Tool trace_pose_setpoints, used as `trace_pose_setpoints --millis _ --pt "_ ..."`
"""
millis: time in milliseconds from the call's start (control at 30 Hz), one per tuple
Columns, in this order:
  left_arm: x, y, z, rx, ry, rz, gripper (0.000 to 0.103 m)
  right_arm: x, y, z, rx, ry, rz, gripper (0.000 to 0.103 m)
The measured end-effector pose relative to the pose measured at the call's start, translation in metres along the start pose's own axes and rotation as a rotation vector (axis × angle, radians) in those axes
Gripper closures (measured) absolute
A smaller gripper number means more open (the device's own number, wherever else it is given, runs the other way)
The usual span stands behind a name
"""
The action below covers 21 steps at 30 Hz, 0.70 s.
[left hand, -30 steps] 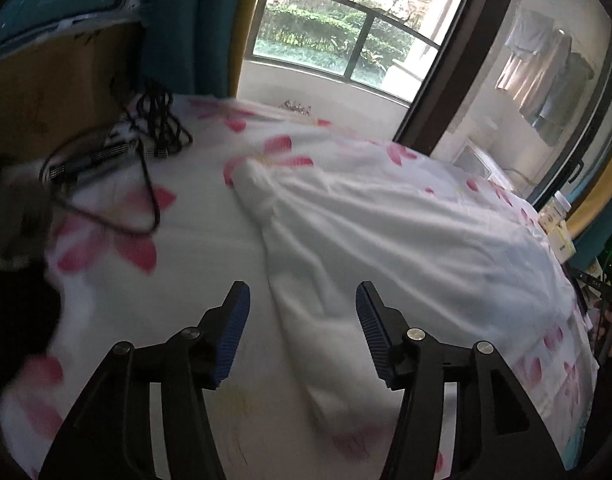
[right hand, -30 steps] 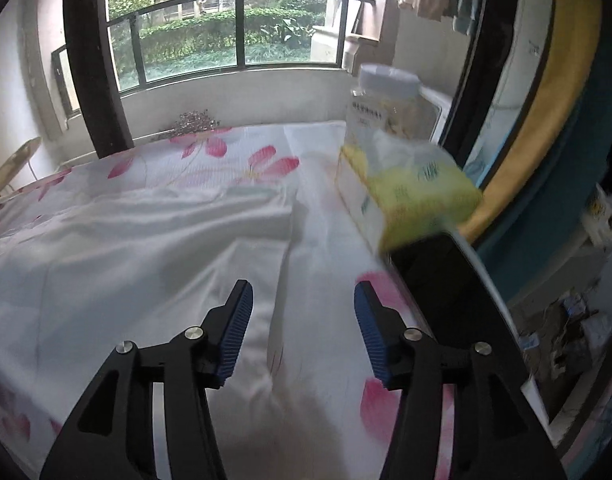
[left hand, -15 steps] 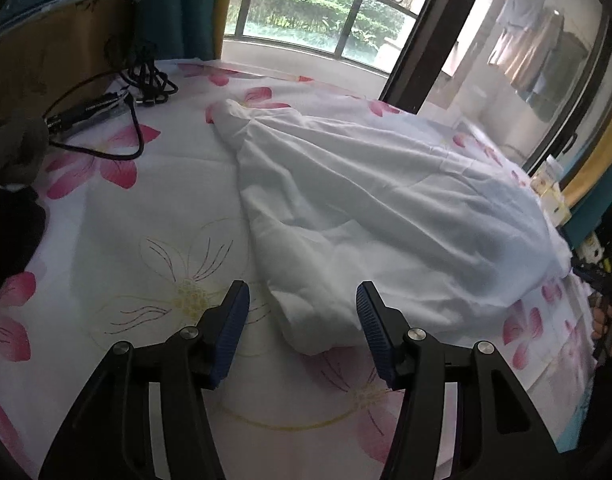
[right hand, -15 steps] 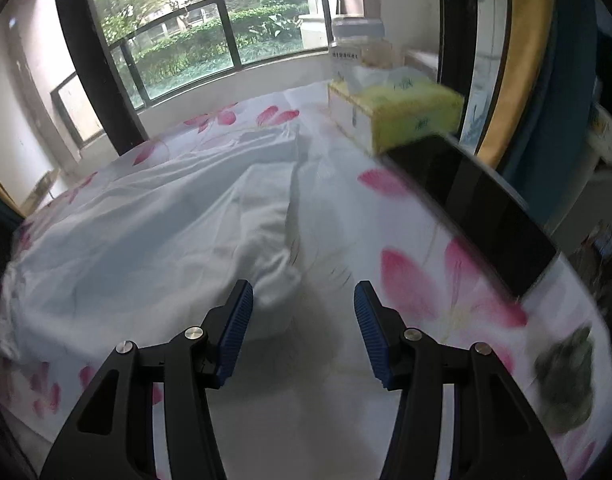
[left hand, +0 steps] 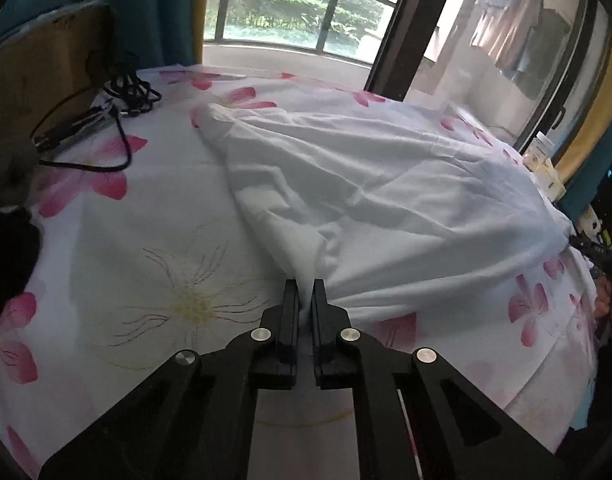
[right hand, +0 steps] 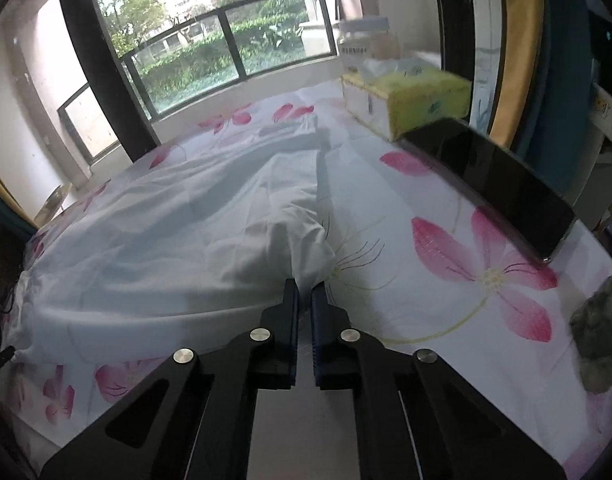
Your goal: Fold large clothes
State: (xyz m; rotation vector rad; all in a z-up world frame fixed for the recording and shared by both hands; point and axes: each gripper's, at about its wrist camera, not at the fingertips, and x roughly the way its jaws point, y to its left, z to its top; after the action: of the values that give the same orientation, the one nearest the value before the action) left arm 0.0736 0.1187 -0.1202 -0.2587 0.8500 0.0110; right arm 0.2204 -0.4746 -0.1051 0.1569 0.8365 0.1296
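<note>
A large white garment (left hand: 365,184) lies spread across a bed sheet printed with pink flowers (left hand: 146,280). In the left wrist view my left gripper (left hand: 305,292) is shut on the garment's near corner, and the cloth bunches up between its pads. In the right wrist view the same white garment (right hand: 178,240) stretches off to the left. My right gripper (right hand: 304,290) is shut on its other near corner, where the fabric puckers into the jaws. Both corners sit low on the sheet.
Black cables (left hand: 122,92) and a dark bar lie at the bed's far left by a cardboard box (left hand: 38,80). A yellow tissue box (right hand: 409,100), a jar (right hand: 361,46) and a black phone (right hand: 493,184) sit at the right edge. A grey lump (right hand: 597,328) lies near right. Window railing behind.
Both grippers have gone from open to shut, each now pinching a near corner of the white garment. The cloth has puckered toward the jaws.
</note>
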Motion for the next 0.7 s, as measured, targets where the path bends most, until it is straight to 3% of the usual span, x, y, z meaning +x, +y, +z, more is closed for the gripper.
trace_pose_setpoints --millis 300,700 --pt "-0.024 -0.004 -0.008 -0.003 -0.036 -0.014 0.097 -0.023 0.003 -0.004 -0.023 -0.037 -0.032 0.098" --pt "-0.050 -0.004 -0.031 0.006 -0.030 -0.028 0.097 -0.045 0.004 -0.034 -0.050 -0.032 -0.076 0.099"
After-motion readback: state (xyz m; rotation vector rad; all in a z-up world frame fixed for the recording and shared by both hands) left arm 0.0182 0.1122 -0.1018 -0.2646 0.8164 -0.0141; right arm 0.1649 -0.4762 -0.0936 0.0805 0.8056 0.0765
